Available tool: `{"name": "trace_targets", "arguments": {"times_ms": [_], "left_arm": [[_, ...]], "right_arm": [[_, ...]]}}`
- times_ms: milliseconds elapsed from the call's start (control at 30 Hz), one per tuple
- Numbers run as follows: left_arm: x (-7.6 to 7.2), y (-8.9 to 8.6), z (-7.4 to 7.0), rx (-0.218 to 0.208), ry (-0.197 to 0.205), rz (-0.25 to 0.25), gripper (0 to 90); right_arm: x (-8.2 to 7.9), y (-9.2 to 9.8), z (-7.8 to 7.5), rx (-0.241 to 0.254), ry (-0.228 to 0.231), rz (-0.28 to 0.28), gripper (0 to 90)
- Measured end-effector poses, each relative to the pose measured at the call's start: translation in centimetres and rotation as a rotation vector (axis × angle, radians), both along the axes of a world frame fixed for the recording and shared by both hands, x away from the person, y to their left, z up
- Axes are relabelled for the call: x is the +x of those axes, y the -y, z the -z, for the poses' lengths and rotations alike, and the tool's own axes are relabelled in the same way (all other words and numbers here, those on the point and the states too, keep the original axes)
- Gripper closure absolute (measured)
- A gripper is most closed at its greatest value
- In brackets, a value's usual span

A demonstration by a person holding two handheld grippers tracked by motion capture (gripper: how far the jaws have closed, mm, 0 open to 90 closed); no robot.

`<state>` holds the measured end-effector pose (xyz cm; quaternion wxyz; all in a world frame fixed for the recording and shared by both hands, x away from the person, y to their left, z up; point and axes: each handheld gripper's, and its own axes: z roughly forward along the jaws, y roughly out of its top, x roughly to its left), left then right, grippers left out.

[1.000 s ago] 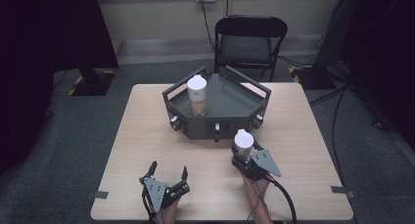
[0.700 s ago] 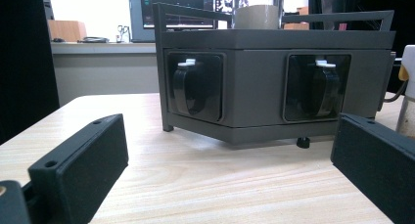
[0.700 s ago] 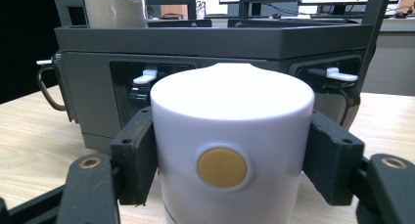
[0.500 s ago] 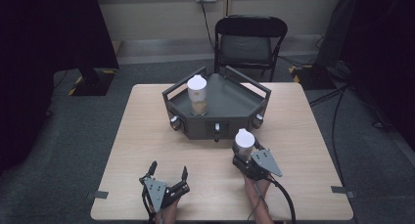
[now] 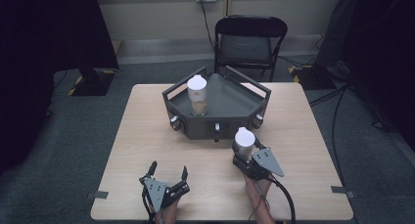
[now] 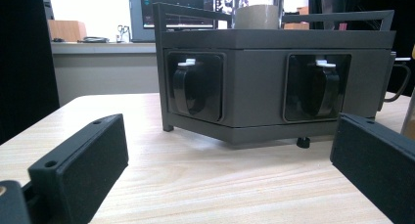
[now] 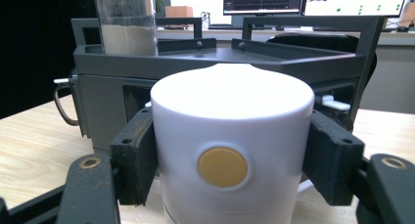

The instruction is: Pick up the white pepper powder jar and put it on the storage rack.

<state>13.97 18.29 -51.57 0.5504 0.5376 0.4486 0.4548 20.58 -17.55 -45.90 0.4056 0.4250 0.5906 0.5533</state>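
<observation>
A clear jar with a white lid (image 5: 243, 140) is at the table's front right, just before the grey tray stand (image 5: 230, 104). My right gripper (image 5: 244, 152) is shut on it. In the right gripper view both black pads (image 7: 134, 155) press the white lid (image 7: 230, 131), which has a yellow dot. A second jar with a white lid (image 5: 197, 95), part full of pale powder, stands on the stand's left side. My left gripper (image 5: 169, 169) rests open near the table's front edge with nothing between its fingers (image 6: 83, 170), facing the stand (image 6: 274, 82).
The stand has raised rails and small latches (image 6: 191, 87) on its front faces. A black folding chair (image 5: 250, 43) stands behind the table. Cables run over the floor at the right. Bare tabletop (image 5: 142, 131) lies left of the stand.
</observation>
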Motion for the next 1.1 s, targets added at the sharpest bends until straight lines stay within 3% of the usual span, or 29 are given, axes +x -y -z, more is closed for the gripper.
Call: {"name": "trace_targets", "arguments": {"times_ms": [300,433,1100], "left_arm": [[0.0,0.0,0.0,0.001,0.000,0.000,0.0],[0.0,0.0,0.0,0.000,0.000,0.000,0.0],[0.0,0.0,0.0,0.000,0.000,0.000,0.0]], "right_arm": [[0.0,0.5,-0.9,-0.010,-0.003,-0.027,30.0],[0.0,0.9,-1.3,0.015,-0.009,-0.037,30.0],[0.5,1.6,-4.4,-0.022,-0.016,-0.074,30.0]]}}
